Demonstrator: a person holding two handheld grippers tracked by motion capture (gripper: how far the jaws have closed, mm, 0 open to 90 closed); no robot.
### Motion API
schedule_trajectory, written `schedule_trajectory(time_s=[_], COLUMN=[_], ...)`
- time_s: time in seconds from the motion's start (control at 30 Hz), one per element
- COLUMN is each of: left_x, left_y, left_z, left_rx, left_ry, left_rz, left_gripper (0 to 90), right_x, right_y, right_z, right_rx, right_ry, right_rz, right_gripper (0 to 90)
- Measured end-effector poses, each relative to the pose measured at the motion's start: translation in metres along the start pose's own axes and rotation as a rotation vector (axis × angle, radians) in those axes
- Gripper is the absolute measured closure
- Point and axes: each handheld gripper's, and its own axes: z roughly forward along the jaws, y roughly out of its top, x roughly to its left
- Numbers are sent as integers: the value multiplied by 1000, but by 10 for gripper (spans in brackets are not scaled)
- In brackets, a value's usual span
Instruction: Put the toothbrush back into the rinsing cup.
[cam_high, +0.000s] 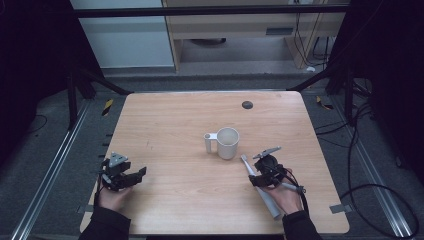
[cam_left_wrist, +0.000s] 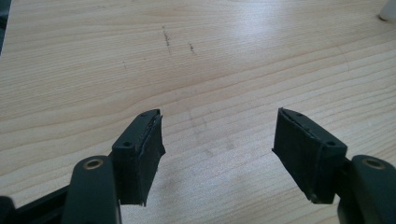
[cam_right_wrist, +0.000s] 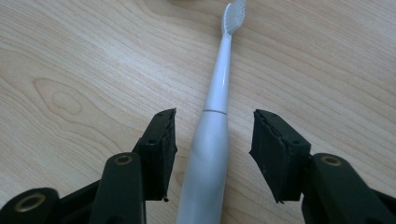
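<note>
A white electric toothbrush (cam_right_wrist: 219, 88) lies flat on the wooden table (cam_high: 175, 120), its bristle head pointing toward a white cup (cam_high: 228, 143) with a side handle. My right gripper (cam_right_wrist: 212, 135) is low over the brush, one jaw on each side of the handle where it narrows to the neck. A small gap shows on both sides, so it is open and not gripping. In the high view the right gripper (cam_high: 256, 177) sits just short of the cup, with the brush handle (cam_high: 270, 203) running back under the hand. My left gripper (cam_high: 136, 176) rests near the front left, open over bare wood (cam_left_wrist: 217, 140).
A small black disc (cam_high: 247, 104) is set into the table near its far edge. The cup stands about mid-table, right of centre. Black frame rails and cables run along the floor on both sides of the table.
</note>
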Motion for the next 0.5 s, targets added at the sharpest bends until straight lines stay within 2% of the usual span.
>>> schedule_trajectory(time_s=[0.5], left_x=[0], left_y=[0], left_z=[0], left_rx=[2], left_ry=[-2], left_rz=[-4], left_gripper=[315], right_x=[0], right_y=[-2], right_z=[11], right_rx=[52], right_ry=[7], right_rz=[3], right_gripper=[537])
